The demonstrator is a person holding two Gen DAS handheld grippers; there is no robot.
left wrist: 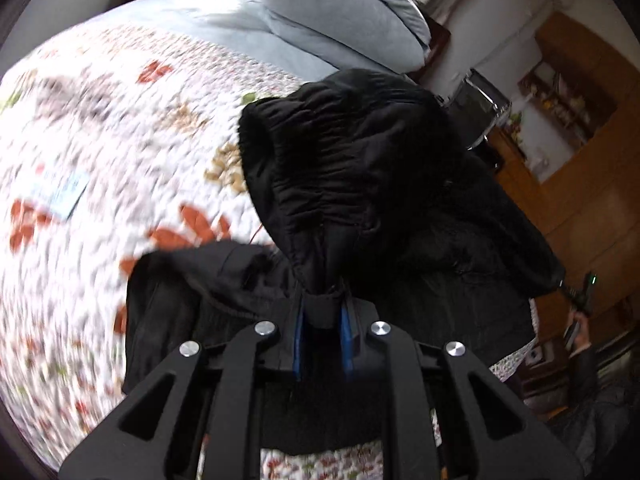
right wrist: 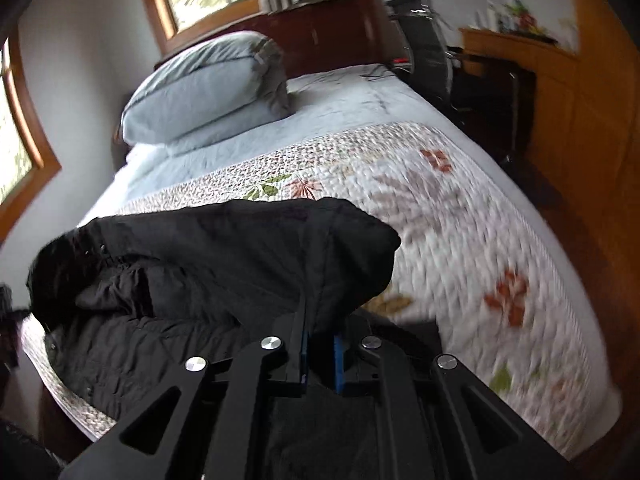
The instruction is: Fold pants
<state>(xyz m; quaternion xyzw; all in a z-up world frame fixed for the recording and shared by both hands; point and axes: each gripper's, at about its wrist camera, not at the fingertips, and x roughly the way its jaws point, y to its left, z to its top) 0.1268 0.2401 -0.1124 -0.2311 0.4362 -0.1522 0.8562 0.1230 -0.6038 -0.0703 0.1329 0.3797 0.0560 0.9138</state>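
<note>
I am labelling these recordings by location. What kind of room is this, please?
Most likely a bedroom: a bed with a flowered quilt, stacked pillows against a wooden headboard, and black pants lying on the quilt.

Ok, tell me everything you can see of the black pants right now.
The black pants look like matte, slightly quilted or crinkled fabric with a gathered elastic waistband. Both grippers are shut on them: the left gripper pinches a bunched fold at the waistband end, the right gripper pinches another fold. The held parts are lifted and drape down; the rest lies rumpled on the floral quilt near the bed's edge. Finer detail is lost in the black.
</note>
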